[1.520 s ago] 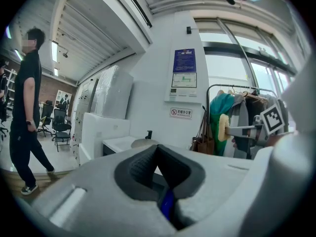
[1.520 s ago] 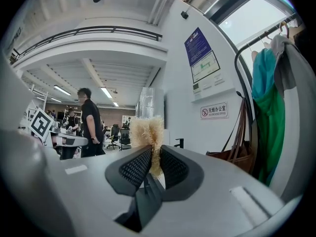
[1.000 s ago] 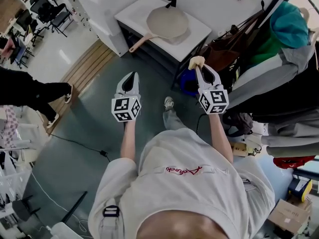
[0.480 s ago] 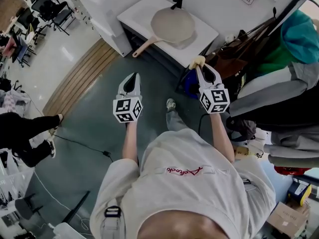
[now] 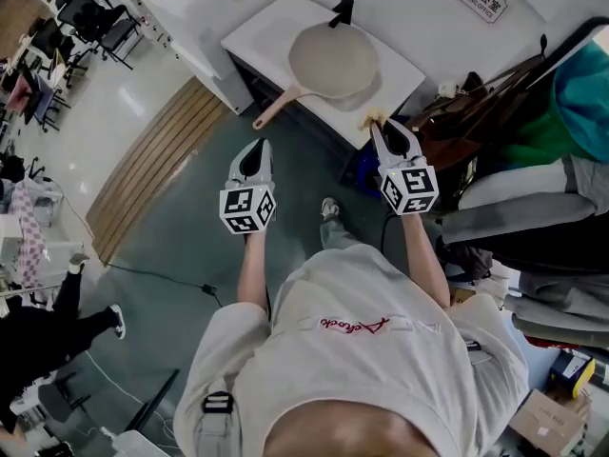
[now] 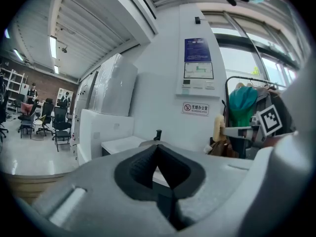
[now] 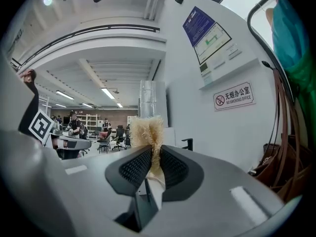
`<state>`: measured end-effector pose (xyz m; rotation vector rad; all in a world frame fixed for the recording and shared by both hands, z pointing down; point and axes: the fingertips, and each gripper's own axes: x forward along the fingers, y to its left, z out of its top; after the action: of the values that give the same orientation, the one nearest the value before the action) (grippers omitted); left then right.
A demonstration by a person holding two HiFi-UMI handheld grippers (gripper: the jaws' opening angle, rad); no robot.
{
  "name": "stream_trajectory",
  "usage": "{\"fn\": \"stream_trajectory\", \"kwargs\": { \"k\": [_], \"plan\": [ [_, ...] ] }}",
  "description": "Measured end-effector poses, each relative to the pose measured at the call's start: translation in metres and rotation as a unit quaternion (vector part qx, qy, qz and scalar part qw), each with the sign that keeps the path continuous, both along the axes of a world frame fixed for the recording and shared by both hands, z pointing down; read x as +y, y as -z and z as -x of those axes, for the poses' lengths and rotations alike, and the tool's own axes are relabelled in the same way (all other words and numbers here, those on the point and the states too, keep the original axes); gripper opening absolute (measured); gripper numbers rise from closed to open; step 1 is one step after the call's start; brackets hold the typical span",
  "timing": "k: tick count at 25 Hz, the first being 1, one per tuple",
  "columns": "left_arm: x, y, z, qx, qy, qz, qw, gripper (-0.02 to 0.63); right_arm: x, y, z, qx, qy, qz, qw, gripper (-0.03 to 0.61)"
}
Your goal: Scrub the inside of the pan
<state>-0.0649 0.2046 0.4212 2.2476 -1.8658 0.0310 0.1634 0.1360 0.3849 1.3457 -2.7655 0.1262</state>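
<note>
Approach to pan; scrubbing not yet begun.
White counter (image 5: pixel 276 22) with frying pan (image 5: pixel 333 60), well ahead of both jaws. Left gripper (image 5: pixel 257 150) closed, empty. Right gripper (image 5: pixel 379 127) clamped on fibrous scrub pad (image 7: pixel 147 132). Advised: press pad flat inside pan.

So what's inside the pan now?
Nothing visible: the pan looks bare inside. The fibrous scrubber is clamped in the right gripper, short of the pan. The counter beneath is covered.
</note>
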Motion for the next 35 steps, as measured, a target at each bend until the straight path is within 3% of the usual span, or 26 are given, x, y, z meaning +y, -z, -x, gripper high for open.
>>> {"fn": "stream_trajectory", "kwargs": {
  "k": [16, 35],
  "plan": [
    [-0.135, 0.017, -0.017, -0.016, -0.03, 0.005, 0.9994, 0.0, -0.112, 0.013, 0.012, -0.032, 0.006, 0.009, 0.999, 0.064],
    [-0.262, 0.012, 0.013, -0.018, -0.026, 0.01, 0.9995, 0.0, -0.235, 0.008, 0.058, -0.046, 0.027, 0.02, 0.998, 0.064]
  ]
}}
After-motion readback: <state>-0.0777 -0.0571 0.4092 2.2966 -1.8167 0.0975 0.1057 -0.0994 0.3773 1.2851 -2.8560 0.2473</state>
